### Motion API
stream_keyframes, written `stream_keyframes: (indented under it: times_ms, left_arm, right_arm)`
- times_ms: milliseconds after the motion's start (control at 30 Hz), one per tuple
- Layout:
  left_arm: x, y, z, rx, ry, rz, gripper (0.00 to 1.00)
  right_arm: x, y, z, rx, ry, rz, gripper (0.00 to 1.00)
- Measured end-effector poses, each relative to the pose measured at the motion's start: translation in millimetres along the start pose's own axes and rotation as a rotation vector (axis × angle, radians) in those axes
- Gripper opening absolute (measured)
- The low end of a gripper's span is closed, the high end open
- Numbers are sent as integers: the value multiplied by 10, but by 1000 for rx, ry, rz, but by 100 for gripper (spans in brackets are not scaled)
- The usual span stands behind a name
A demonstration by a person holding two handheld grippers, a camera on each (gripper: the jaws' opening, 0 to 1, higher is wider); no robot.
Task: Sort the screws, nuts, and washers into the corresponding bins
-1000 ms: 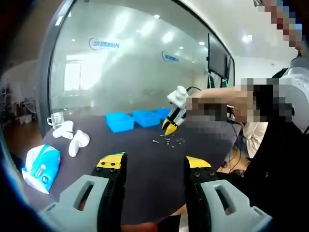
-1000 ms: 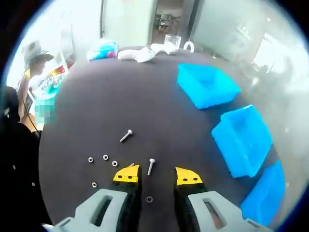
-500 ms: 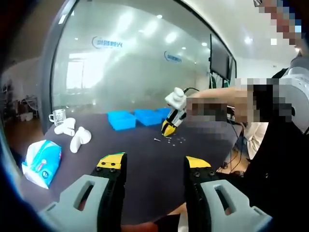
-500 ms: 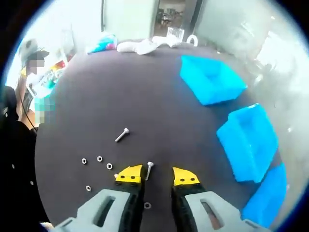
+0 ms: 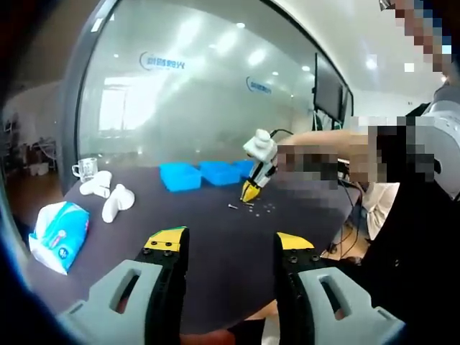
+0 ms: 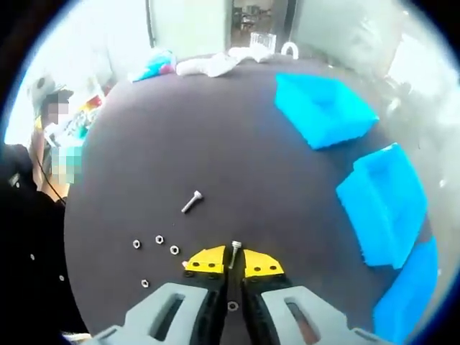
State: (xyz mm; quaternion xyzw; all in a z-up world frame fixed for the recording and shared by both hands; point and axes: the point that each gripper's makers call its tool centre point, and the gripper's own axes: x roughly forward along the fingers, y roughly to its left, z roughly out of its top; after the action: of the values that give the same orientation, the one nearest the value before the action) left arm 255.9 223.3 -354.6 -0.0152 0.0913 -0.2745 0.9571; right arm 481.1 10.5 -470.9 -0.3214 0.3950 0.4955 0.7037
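Bare tabletop (image 6: 237, 144) ahead of the fingertips (image 6: 207, 260); 3 blue bins (image 6: 384, 205) wall the right (loose nuts (image 6: 159, 239) left).

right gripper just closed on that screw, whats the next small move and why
Probably lift straight up. The right hand-held gripper has its jaws pinched on the screw, whose head pokes out past the tips, low over the dark table. Raising it clears the loose nuts before swinging toward the blue bins.

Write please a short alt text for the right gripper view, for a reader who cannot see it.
The right gripper is shut on a screw on a dark round table. A second screw and several small nuts lie loose to its left, and three blue bins line the table's right edge.
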Motion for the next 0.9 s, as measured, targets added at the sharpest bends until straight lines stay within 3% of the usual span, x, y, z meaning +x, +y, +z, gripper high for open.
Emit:
stream_keyframes:
  times_ms: [333,533,667,800,900]
  left_arm:
    - [11,15,-15,-5,-2,-3,46]
    - [24,30,33,-1,-17,-4,46]
    - [57,24,39,-1,-16,-6,46]
    - [80,-5,52,3,-16,-9,46]
    - [112,-24,61,7,-19,-10,46]
  right_arm:
    - [-13,18,1,10,-6,-7,0]
    - [-75,-9,19,33,-44,-22,0]
    - [-158,-24,43,72,-107,-32,0]
    - [-311,-36,112,115,-225,-53,0]
    - [-510,-65,224,173,-373,-72,0]
